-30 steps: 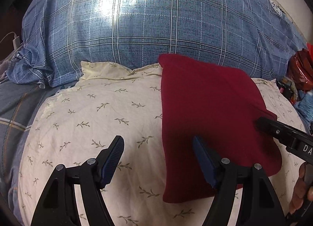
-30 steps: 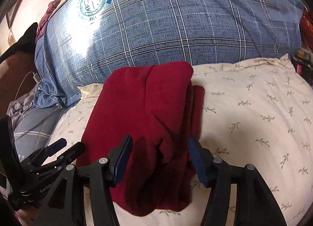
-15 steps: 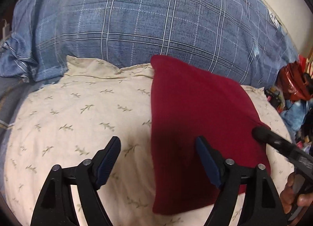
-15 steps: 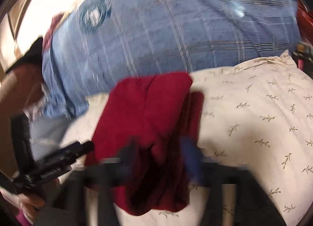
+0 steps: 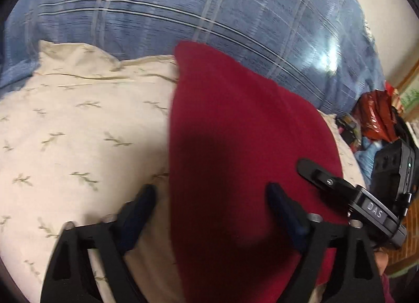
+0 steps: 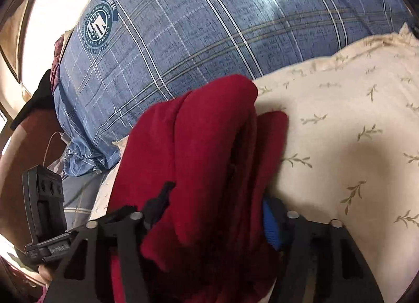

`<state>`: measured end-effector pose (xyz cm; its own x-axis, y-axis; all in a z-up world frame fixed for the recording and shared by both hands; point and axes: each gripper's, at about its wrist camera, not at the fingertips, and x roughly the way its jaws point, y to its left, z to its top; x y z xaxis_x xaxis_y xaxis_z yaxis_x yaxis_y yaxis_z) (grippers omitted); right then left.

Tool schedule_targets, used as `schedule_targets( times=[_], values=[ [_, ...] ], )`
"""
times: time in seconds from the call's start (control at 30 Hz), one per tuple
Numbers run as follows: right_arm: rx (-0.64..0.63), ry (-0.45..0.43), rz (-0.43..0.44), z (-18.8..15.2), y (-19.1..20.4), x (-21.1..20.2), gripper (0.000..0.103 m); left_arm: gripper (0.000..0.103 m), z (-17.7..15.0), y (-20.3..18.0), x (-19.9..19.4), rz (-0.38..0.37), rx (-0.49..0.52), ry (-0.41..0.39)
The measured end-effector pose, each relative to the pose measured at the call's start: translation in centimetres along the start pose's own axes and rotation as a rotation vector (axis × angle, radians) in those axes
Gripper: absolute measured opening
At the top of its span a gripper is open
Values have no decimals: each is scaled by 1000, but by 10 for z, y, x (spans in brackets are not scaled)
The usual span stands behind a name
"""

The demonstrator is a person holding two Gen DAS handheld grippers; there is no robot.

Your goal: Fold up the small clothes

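Note:
A folded dark red garment [image 5: 243,161] lies on a cream pillow with a leaf print [image 5: 78,140]. My left gripper [image 5: 209,211] is open, its fingers astride the garment's left edge, low over it. In the right wrist view the garment [image 6: 199,151] shows stacked folds. My right gripper [image 6: 214,211] is open around the garment's near end, with red cloth bulging between the fingers; its left finger is mostly hidden by cloth. The right gripper also shows at the right of the left wrist view [image 5: 348,193].
A large blue plaid pillow [image 5: 209,15] lies behind the cream one. A red bag [image 5: 374,114] and clutter sit at the far right. A white cable [image 6: 52,143] and grey-blue bedding [image 6: 81,190] lie at the left.
Both grippers have moved forward and lower onto the garment. The right gripper's fingers now reach around the garment's near end, and the cloth fills the gap between them.

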<state>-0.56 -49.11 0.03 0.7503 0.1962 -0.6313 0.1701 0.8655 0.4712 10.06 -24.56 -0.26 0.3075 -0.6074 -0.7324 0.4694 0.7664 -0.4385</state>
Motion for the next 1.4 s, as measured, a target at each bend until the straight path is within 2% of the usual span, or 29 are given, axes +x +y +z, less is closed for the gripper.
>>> schedule_targets(
  times=[0.07,0.17,0.33,0.43,0.5,0.6,0.77,0.87,0.93,0.97,1.0,1.07,1.2,1.4],
  values=[
    [-31,-2,-25,0,10,-6,46,57,1,-5,-3,7,30,-10],
    [-37,11,-14,-1,27,-24,42,47,-5,-15,-18,28,90,-27],
    [-57,28,62,-23,60,-57,41,46,-36,-14,-70,28,150,-71],
    [-65,64,96,-46,72,-64,41,47,-65,-1,-97,48,129,-87],
    [-82,105,89,-64,76,-57,45,47,-86,9,-100,73,96,-57],
    [-94,151,12,-79,73,-46,59,51,-102,17,-92,121,76,-46],
    [-202,67,-60,-75,94,-87,60,57,-106,9,-111,184,84,-116],
    [-275,5,-47,-74,117,-113,56,64,-111,-2,-125,247,131,-179],
    [-313,-7,-41,-76,129,-115,48,68,-114,-8,-131,267,144,-205],
    [-332,-6,-41,-80,135,-113,41,69,-116,-9,-133,276,148,-212],
    [-351,1,-44,-84,139,-109,39,70,-118,-11,-135,289,153,-220],
    [-372,27,-71,-93,139,-98,39,70,-129,-13,-142,320,166,-232],
    [-413,67,-205,-107,126,-73,38,72,-144,-22,-147,354,171,-244],
    [-390,33,-169,-105,129,-91,41,75,-148,-29,-154,370,164,-263]
  ],
)
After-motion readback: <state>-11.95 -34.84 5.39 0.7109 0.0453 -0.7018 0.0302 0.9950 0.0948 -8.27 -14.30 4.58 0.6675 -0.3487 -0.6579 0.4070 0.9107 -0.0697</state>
